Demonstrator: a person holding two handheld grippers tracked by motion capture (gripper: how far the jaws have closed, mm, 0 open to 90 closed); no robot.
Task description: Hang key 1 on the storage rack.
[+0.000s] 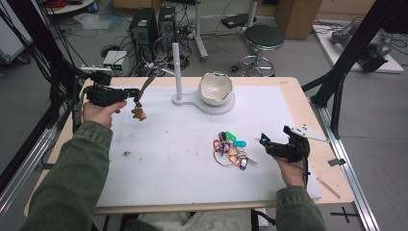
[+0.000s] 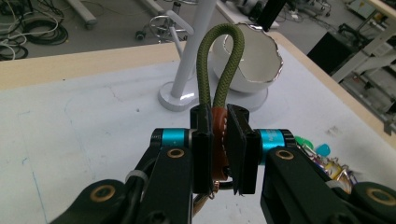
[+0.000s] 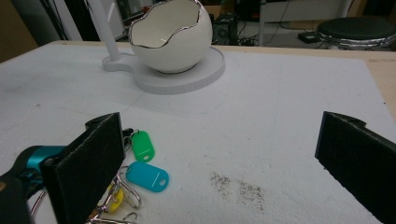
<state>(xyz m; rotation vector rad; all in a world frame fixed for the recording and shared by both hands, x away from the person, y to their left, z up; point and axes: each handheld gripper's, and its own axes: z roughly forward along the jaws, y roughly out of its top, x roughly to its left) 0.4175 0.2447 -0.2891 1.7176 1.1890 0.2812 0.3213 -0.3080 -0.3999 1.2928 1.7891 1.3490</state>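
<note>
My left gripper is held above the far left of the white mat, shut on a keychain: an olive cord loop with a brown leather tab pinched between the jaws. A small brown charm hangs below it. My right gripper rests at the right of the mat, open, its pads wide apart with nothing between them. Just left of it lies a bunch of coloured key tags on rings; the green tag and the teal tag lie beside the left pad.
A white egg-shaped bowl sits on a round white base with an upright white post at the back middle. The white mat covers a wooden table. Stool, computers and cables stand on the floor beyond.
</note>
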